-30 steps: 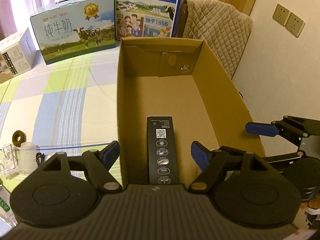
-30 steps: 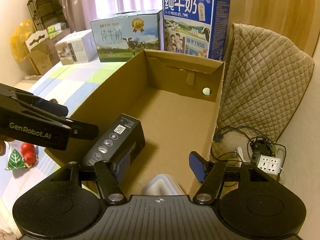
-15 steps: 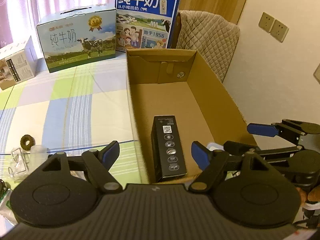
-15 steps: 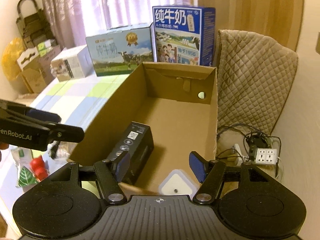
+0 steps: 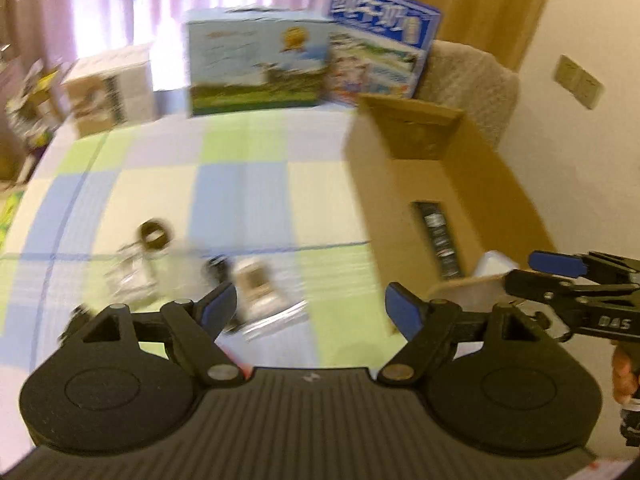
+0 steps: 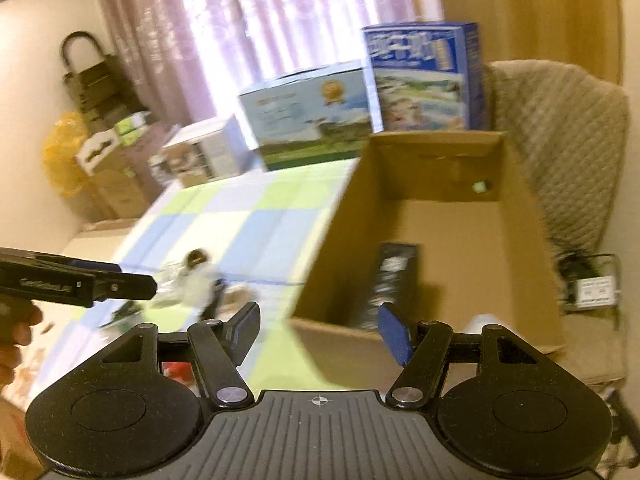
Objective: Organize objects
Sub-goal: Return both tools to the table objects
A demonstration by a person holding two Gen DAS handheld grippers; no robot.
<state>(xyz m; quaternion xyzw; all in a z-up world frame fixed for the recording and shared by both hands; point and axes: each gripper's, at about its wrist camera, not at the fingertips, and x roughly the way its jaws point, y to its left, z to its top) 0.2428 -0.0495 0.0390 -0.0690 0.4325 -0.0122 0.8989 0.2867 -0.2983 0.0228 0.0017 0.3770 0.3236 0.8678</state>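
Note:
An open cardboard box [image 5: 472, 184] [image 6: 448, 236] stands at the right edge of the checked tablecloth. A black carton [image 5: 438, 236] [image 6: 390, 280] lies inside it near the front, beside a white lidded item [image 5: 490, 262] [image 6: 482, 320]. My left gripper [image 5: 310, 306] is open and empty over the cloth, left of the box. Blurred small objects [image 5: 192, 264] [image 6: 196, 280] lie just ahead of it. My right gripper [image 6: 318, 330] is open and empty, straddling the box's front left corner. It also shows at the right [image 5: 560, 270].
Two milk cartons [image 5: 256, 68] [image 5: 380, 44] and a white box [image 5: 110, 88] stand along the far edge of the tablecloth [image 5: 240, 196]. A quilted chair back [image 6: 560, 152] rises right of the box, with a power strip [image 6: 596, 288] below it. Boxes and bags [image 6: 100, 152] pile up at the left wall.
Both grippers have swung left and back from the box toward the tablecloth. The view is motion-blurred. The black carton stays in the box.

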